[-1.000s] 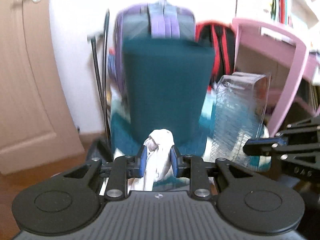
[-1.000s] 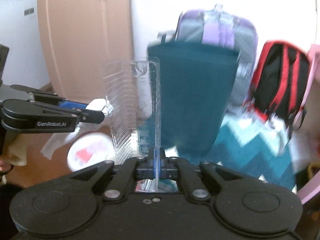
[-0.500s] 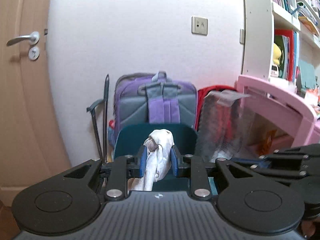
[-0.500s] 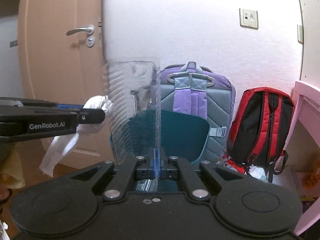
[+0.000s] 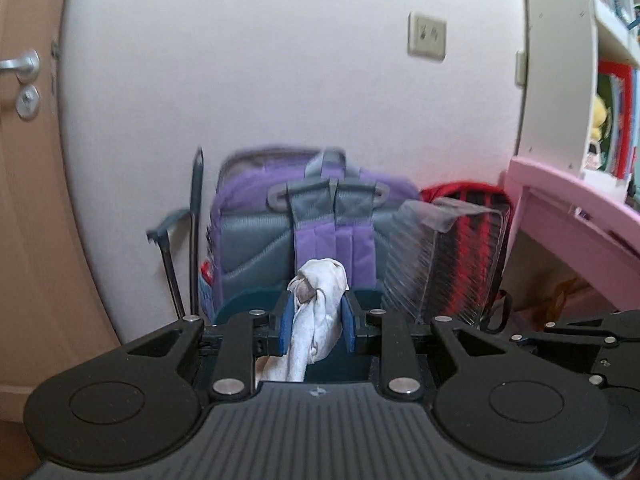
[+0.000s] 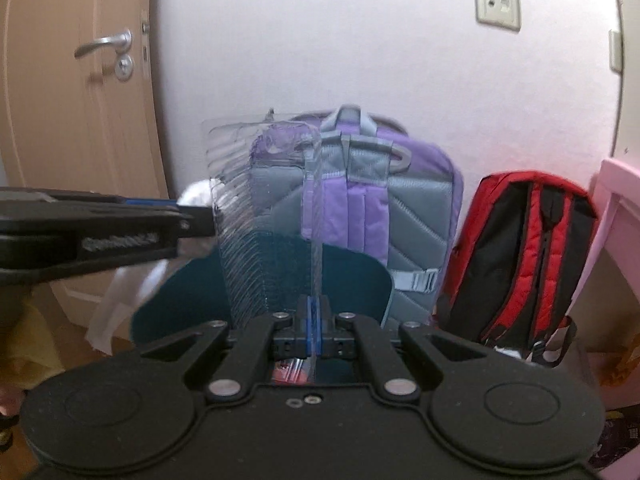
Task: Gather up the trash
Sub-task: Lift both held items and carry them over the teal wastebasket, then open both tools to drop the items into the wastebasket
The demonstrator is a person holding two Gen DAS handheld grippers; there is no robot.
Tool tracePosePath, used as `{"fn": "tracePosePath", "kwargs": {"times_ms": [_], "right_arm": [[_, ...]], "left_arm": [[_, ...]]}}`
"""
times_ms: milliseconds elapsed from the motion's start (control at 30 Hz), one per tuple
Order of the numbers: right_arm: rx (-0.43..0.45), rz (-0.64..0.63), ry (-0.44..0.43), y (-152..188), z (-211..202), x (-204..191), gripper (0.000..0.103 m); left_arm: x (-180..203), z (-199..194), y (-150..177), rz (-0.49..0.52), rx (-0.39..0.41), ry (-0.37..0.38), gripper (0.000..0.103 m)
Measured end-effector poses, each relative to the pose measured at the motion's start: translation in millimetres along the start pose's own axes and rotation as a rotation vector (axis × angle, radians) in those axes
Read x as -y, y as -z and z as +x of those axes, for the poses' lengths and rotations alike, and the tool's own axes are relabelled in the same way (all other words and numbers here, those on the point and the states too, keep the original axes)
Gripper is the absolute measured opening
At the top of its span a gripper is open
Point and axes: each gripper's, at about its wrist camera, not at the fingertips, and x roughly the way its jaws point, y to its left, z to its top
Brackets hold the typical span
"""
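Left claw [image 5: 316, 326] grips white tissue [image 5: 316, 320]; right claw [image 6: 313, 330] pinches clear tray [image 6: 264, 216] above teal bin [image 6: 352, 276]

Teal bin [image 6: 352, 280] mouth open below, purple backpack [image 6: 384, 208] behind, apparently touching, red backpack [image 6: 520, 256] right.

Both views look forward from just behind a gripper, its black body filling the lower frame, facing a white wall close ahead. The left wrist view has the purple backpack [image 5: 312, 216] at centre and a door edge at far left. The right wrist view shares that purple backpack [image 6: 400, 208], the wall socket [image 6: 497, 4] at upper right, and the door.
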Motion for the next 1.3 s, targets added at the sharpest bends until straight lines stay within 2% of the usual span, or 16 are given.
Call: {"fn": "tracePosePath", "kwargs": {"times_ms": [233,500,567,633,700,767,800,1300], "right_arm": [[-0.084,-0.023,-0.026,14.2,41.9,-5.0,0.002],[-0.118,-0.021,-0.028,27.2,60.7,-5.3,0.016],[-0.127,-0.02,-0.032,29.3,62.2,-5.2,0.019],[-0.116,-0.021,-0.024,30.8,60.5,-4.8,0.022],[-0.111,-0.022,-0.022,31.7,55.1,-5.2,0.023],[-0.102,-0.024,-0.023,32.3,46.1,-6.0,0.029],[-0.097,-0.025,-0.02,32.3,41.5,-6.5,0.03],[-0.037,-0.022,-0.059,44.0,-57.1,-25.8,0.041]], "left_arm": [[-8.6,59.5,34.7,-0.001,-0.127,0.0,0.025],[-15.6,87.8,56.4,0.003,-0.195,0.006,0.025],[-16.0,88.6,58.4,-0.002,-0.204,0.011,0.029],[-16.2,86.1,58.5,-0.007,-0.204,0.018,0.031],[-17.0,81.7,56.9,-0.016,-0.198,0.02,0.041],[-17.7,73.5,54.8,-0.023,-0.178,0.015,0.072],[-17.7,66.9,54.2,-0.024,-0.16,0.011,0.074],[-10.1,-40.7,47.8,-0.009,-0.101,0.03,0.075]]}}
